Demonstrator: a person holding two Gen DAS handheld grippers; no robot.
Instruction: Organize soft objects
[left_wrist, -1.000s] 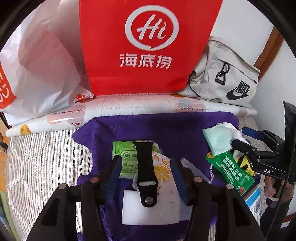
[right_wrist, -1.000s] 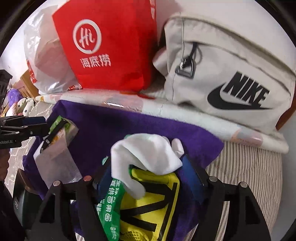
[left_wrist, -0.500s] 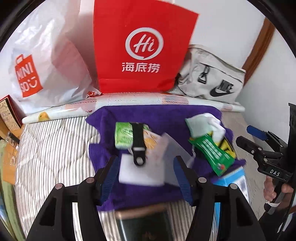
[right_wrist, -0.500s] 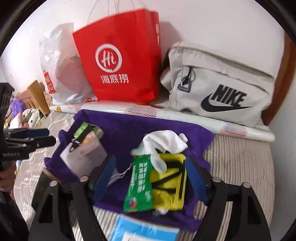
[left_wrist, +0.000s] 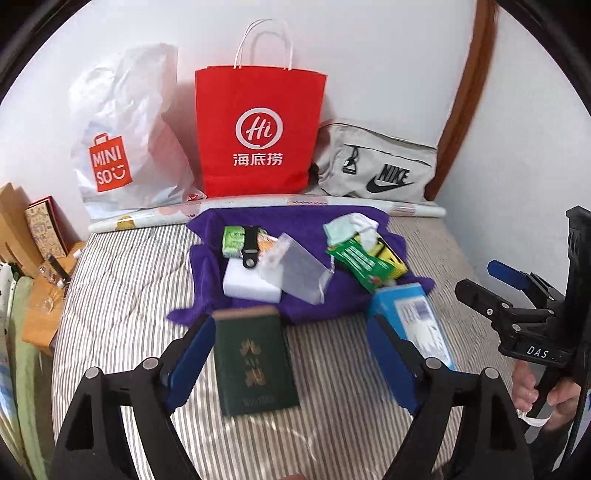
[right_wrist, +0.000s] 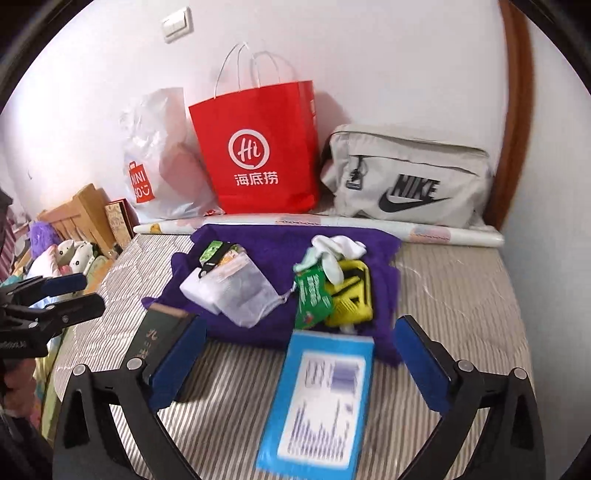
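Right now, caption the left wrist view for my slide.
Open left gripper hovers over green booklet beside cluttered purple towel.

Towel (left_wrist: 295, 221) before paper bag (left_wrist: 258, 133); booklet (left_wrist: 255, 365) left, box (left_wrist: 410, 317) right, both nearer.

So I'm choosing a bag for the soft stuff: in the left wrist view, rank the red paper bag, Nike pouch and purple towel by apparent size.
1. Red paper bag
2. Purple towel, though items cover part of it
3. Nike pouch

The towel lies nearer the camera, so its rank is unsure.

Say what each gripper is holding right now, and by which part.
Nothing. The left gripper is open above the green booklet; the right gripper is open above the blue box.
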